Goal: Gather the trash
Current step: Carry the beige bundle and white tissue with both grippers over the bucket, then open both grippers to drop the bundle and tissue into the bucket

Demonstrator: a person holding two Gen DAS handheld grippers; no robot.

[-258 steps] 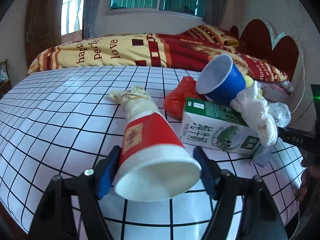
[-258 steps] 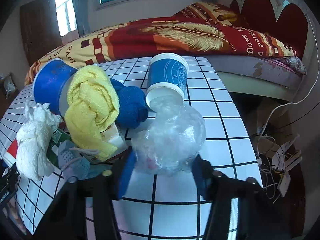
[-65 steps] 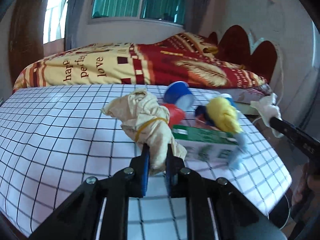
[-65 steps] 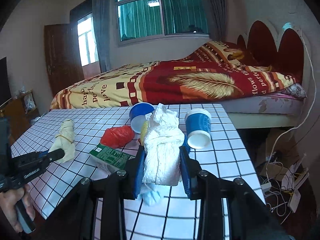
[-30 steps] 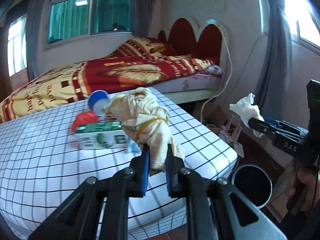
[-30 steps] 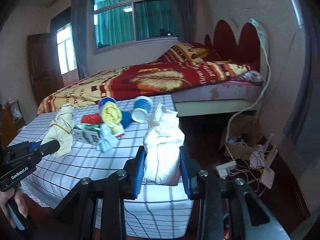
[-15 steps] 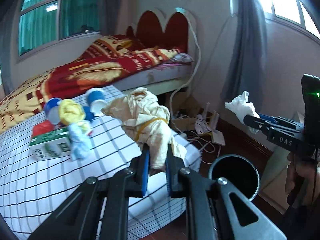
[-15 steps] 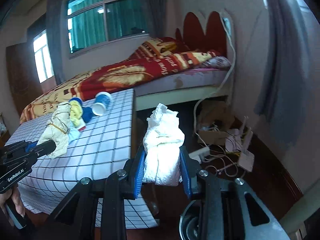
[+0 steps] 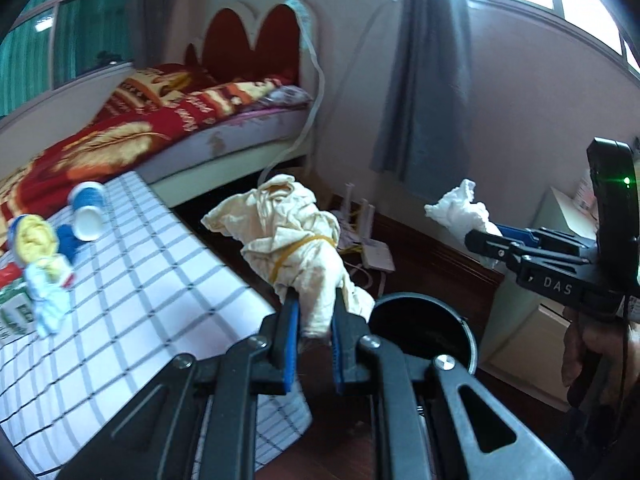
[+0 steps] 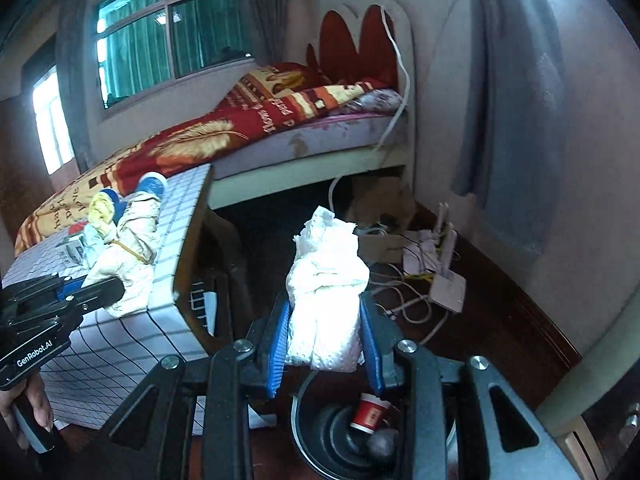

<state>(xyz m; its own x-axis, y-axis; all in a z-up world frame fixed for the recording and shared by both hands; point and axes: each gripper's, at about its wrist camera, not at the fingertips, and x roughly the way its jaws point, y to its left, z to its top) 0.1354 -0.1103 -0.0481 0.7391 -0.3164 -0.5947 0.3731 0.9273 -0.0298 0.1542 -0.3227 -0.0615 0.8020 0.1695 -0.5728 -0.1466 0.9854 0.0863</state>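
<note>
- Left wrist view: left claw (image 9: 314, 336) nearly shut, pinching beige rag wad (image 9: 298, 248) w/ rubber band; held just short of black bin (image 9: 420, 334), prob. lined up for drop. Leftover trash on checked desk (image 9: 160, 280).
- Right wrist view: right claw (image 10: 325, 344) part-closed on white paper wad (image 10: 326, 292), directly above bin (image 10: 340, 432) w/ red cup (image 10: 370, 414) inside, so release should land it.

Cream rag (image 9: 298, 240), white tissue (image 10: 326, 280), black-gridded white tablecloth (image 9: 160, 280).
</note>
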